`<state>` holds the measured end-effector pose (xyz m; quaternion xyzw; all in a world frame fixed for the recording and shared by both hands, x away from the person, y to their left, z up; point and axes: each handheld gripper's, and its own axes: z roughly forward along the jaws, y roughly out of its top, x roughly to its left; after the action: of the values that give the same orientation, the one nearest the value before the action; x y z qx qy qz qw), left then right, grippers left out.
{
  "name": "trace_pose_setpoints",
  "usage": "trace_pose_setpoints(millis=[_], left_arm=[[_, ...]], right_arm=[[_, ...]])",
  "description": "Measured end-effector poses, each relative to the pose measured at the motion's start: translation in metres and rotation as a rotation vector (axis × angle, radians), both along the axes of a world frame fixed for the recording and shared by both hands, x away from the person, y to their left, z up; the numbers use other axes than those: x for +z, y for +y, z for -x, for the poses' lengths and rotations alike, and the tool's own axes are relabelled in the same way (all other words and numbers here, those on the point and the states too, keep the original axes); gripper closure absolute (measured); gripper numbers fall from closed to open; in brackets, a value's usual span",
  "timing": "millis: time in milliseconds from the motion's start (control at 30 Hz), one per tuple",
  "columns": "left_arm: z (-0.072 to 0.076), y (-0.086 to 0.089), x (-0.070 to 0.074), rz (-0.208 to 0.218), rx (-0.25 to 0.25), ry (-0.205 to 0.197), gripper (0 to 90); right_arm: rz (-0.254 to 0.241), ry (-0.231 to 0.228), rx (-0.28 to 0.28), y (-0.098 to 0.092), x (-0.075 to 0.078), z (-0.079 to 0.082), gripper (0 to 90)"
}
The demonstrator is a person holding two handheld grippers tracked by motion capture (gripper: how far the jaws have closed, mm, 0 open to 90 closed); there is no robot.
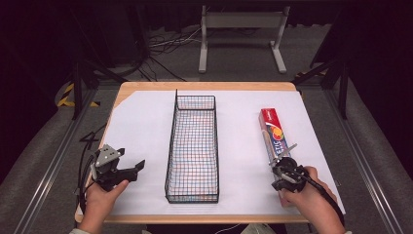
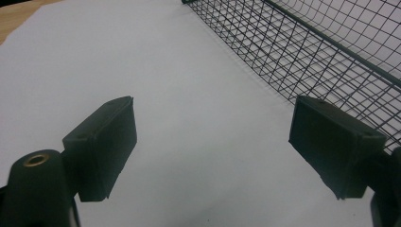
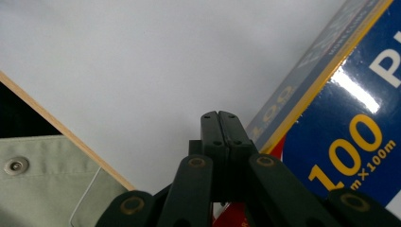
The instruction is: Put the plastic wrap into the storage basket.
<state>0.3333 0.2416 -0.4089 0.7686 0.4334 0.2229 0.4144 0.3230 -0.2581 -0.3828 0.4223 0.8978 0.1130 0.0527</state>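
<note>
The table (image 1: 204, 86) shows pale wood with a smooth finish along its far edge, and a matt white sheet (image 1: 141, 141), like paper, covers most of its top. In the middle stands a long basket (image 1: 193, 146) of thin dark metal wire, woven into a fine grid with a thicker wire rim. To the right lies a long box (image 1: 273, 134) of glossy printed card, blue, red and yellow; light glares off its face in the right gripper view (image 3: 350, 123). The left gripper (image 2: 213, 151) has matt black pads (image 2: 106, 142) that look like dull plastic or rubber. The right gripper (image 3: 220, 127) is of the same matt black, with brass-coloured rivets. A pale green cloth (image 3: 42, 184) with a metal snap shows near the table edge.
</note>
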Motion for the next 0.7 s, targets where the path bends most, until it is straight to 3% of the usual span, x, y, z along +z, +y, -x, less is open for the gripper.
trace_pose_setpoints(millis=[67,133,233,300,467,500,600,700], left_arm=[[0.000,-0.001,0.000,0.000,0.003,-0.001,16.2],[0.000,-0.001,0.000,-0.003,0.003,-0.001,16.2],[0.001,-0.001,-0.001,-0.007,0.000,0.002,16.2],[0.001,-0.001,-0.001,-0.002,0.004,0.004,16.2],[0.002,0.002,-0.002,0.001,0.011,0.000,16.2],[0.002,0.002,-0.002,0.001,0.011,0.000,16.2],[0.003,0.003,-0.002,0.002,0.016,0.001,16.2],[0.004,0.004,-0.002,0.003,0.020,-0.001,16.2]], right_arm=[[-0.014,0.000,0.020,0.002,0.000,0.000,80.3],[-0.027,-0.009,0.036,0.002,0.000,0.000,77.3],[-0.094,-0.036,0.061,0.001,0.006,0.002,69.2],[-0.158,-0.079,0.054,0.000,0.012,0.003,63.2],[-0.253,-0.194,0.063,-0.006,0.027,0.007,53.9],[-0.253,-0.194,0.063,-0.006,0.027,0.007,53.9],[-0.306,-0.273,0.063,-0.009,0.037,0.010,50.9],[-0.335,-0.304,0.055,-0.010,0.040,0.010,48.9]])
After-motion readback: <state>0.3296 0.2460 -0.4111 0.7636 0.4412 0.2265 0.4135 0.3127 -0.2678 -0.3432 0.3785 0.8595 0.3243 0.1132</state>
